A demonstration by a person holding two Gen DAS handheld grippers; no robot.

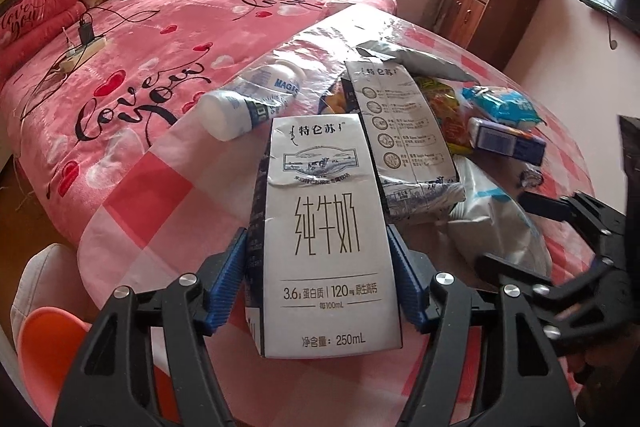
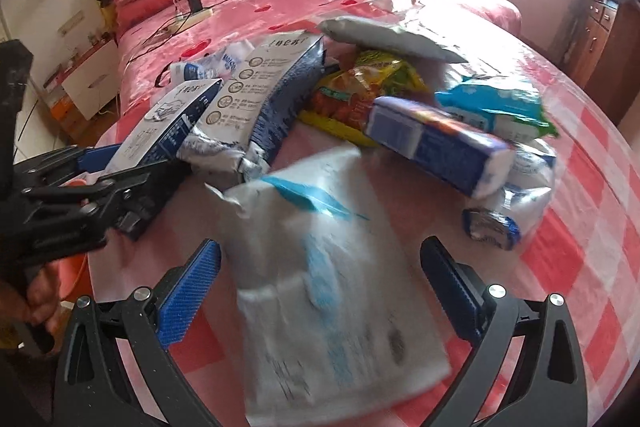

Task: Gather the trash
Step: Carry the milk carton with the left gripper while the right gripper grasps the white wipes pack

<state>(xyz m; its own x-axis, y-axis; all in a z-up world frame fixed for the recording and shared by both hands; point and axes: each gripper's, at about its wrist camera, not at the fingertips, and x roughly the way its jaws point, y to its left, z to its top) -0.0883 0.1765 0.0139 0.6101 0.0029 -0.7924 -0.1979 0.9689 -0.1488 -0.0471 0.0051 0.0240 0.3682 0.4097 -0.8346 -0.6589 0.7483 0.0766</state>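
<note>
At the bottom of the left wrist view, the left tongs (image 1: 320, 287) clamp a white 250 mL milk carton (image 1: 326, 239) by its two side walls, blue pads pressed flat against it. In the right wrist view, the right tongs (image 2: 320, 291) stand wide open astride a crumpled white mailer bag (image 2: 328, 287), blurred at lower centre, pads clear of it.

The carton's dented top suggests it is empty and soft; a harder squeeze could collapse it and let it slip out. The open tongs could skid on the slick bag and only shove it across the checked cloth of the desk (image 2: 592, 227).

Mid-frame lies the rest of the trash: a second flattened milk carton (image 1: 404, 131), a white plastic bottle (image 1: 252, 103), a yellow snack wrapper (image 2: 360, 95) and a blue box (image 2: 436, 143). Beyond, a pink bed (image 1: 160, 47) fills the upper left.
</note>
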